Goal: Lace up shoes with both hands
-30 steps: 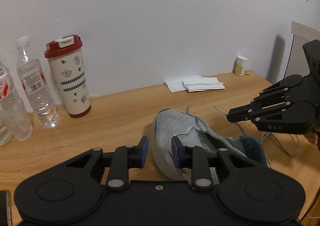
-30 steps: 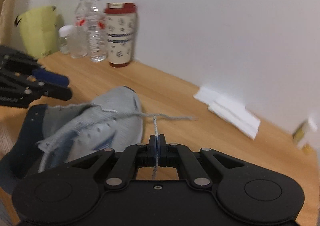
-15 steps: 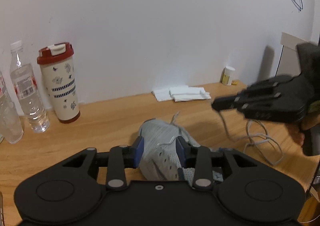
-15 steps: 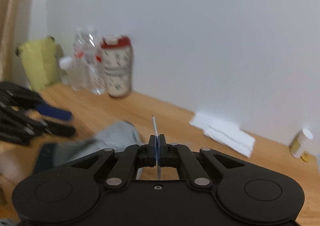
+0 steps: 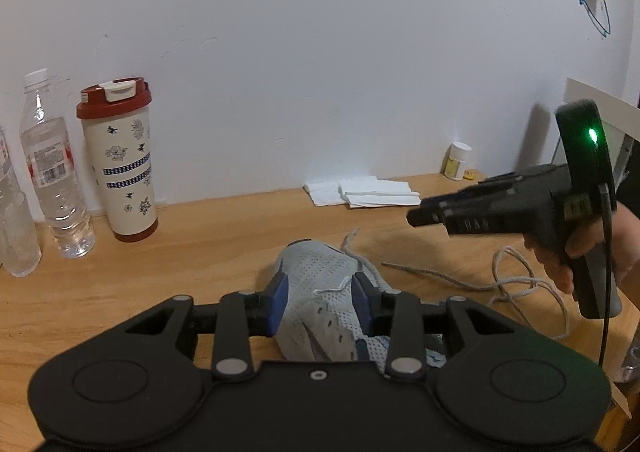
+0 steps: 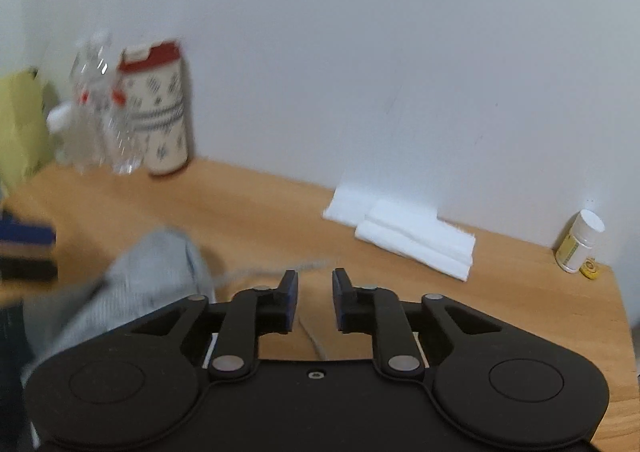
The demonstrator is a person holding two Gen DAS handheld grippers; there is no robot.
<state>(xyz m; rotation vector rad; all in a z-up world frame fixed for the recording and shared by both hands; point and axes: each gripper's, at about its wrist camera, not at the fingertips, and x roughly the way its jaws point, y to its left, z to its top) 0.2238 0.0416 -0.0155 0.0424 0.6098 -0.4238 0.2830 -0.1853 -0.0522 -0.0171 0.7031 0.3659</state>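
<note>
Left wrist view: left hand-held gripper [image 5: 319, 300] is spread open, its blue rubbery pads either side of the shoe [image 5: 325, 304] but w/ gaps, not clamping. Shoe is pale grey knit mesh, soft rounded toe pointing toward the wall, lying on the table [image 5: 200, 252], a smooth warm-toned wood top. Grey woven lace [image 5: 472, 284] trails off the shoe to the right and lies in loose loops on the wood. Right hand-held gripper [image 5: 414, 214] hangs above those loops, matte black plastic, side-on, a green light on its body; a hand [image 5: 576, 248] grips its handle. At the wall: cream tumbler [image 5: 120, 160] w/ red lid and small blue prints, clear ribbed plastic bottle [image 5: 56, 180] just beside it, folded white tissues [image 5: 360, 192], small white-capped jar [image 5: 458, 162].

Right wrist view: blurry on the left side. Right hand-held gripper [image 6: 314, 300] is open, nothing between its flat blue-faced fingers; a bit of lace [image 6: 314, 338] lies on the table [image 6: 520, 292] below the gap. Shoe [image 6: 152, 280] is a grey smear lower left. Tissues [image 6: 412, 236] in a soft flat stack, jar [image 6: 580, 242] far right, tumbler [image 6: 160, 112] and bottle [image 6: 92, 108] in the back corner.
</note>
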